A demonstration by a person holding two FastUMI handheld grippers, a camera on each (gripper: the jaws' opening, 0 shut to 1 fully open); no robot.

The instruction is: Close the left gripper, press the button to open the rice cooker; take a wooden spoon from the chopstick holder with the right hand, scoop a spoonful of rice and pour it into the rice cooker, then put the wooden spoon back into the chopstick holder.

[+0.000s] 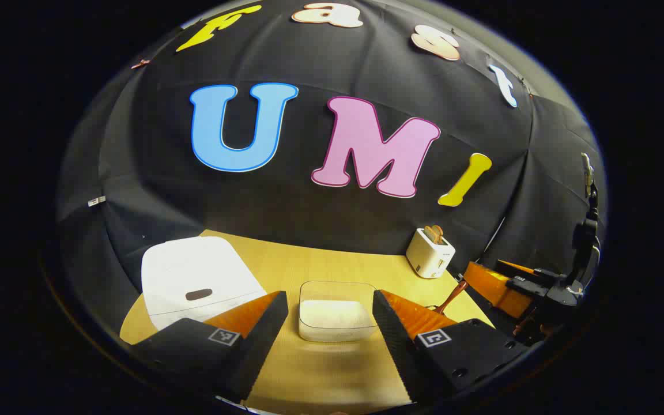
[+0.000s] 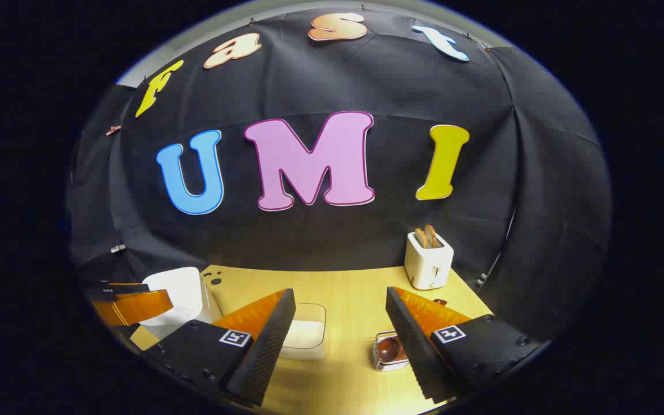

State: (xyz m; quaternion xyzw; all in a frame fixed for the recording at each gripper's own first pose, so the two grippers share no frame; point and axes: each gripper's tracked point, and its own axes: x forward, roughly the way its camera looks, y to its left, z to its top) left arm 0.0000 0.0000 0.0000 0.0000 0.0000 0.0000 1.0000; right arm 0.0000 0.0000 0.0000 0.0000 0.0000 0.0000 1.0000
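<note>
The white rice cooker [image 1: 193, 279] sits shut at the table's left, its dark oval button [image 1: 199, 294] facing me. My left gripper [image 1: 329, 346] hovers open above the near table edge, and the clear box of rice [image 1: 336, 314] lies between its fingers farther off. My right gripper [image 2: 338, 351] is open too, low over the table. Just inside its right finger stands the metal chopstick holder [image 2: 388, 353] with the wooden spoon [image 2: 391, 347] in it. The spoon's handle [image 1: 452, 295] leans up beside my left gripper's right finger. The rice cooker [image 2: 179, 294] and the rice box [image 2: 306, 337] lie to the left.
A white toaster [image 1: 430, 252] with toast in it stands at the back right of the yellow table [image 1: 332, 265]. The right gripper [image 1: 482, 264] hangs off the table's right edge. The left gripper [image 2: 153, 291] sits in front of the cooker. The black booth wall closes the back.
</note>
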